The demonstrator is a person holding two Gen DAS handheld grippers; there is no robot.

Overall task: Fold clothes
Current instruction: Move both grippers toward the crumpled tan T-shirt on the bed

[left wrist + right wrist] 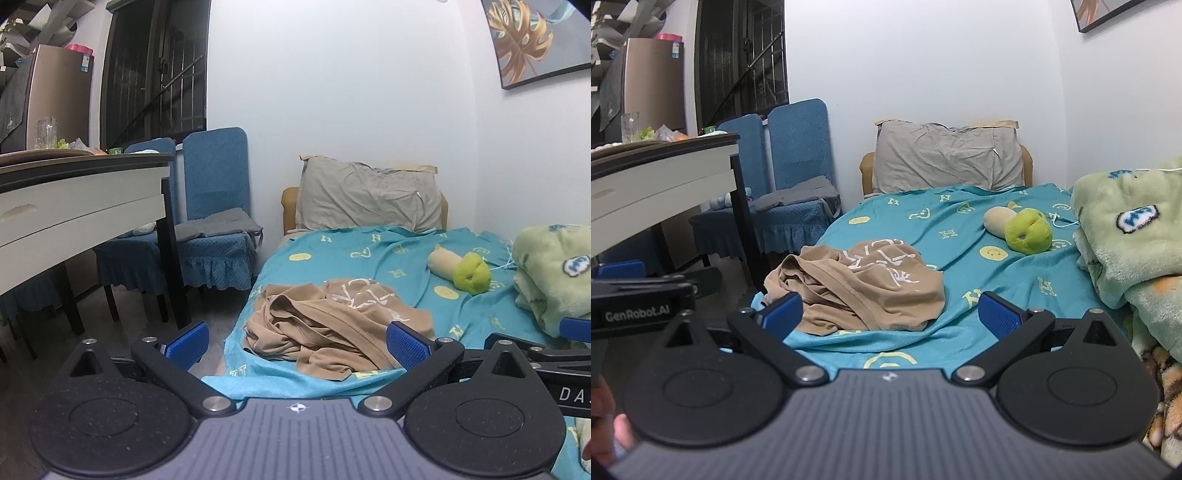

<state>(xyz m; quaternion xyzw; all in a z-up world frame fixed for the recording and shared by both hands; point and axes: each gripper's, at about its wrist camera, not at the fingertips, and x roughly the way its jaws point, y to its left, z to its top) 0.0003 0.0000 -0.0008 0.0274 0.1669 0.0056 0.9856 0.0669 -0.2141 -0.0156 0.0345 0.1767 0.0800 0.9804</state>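
Observation:
A crumpled tan garment [332,325] with white print lies in a heap on the teal bedsheet [369,258], near the bed's left edge; the right wrist view shows the garment [864,288] too. My left gripper [297,345] hovers open just short of the heap, with its blue pads wide apart and nothing between them. My right gripper [890,314] is open as well, low over the sheet [960,229], the garment lying ahead and to its left. Neither gripper touches the cloth. The other gripper's body shows at each frame's side.
A grey pillow [369,195] leans at the headboard. A green and cream plush toy [1019,225] lies mid-bed. A folded green fleece blanket [1126,236] is piled on the right. To the left stand a white table [74,206] and blue-covered chairs [214,221].

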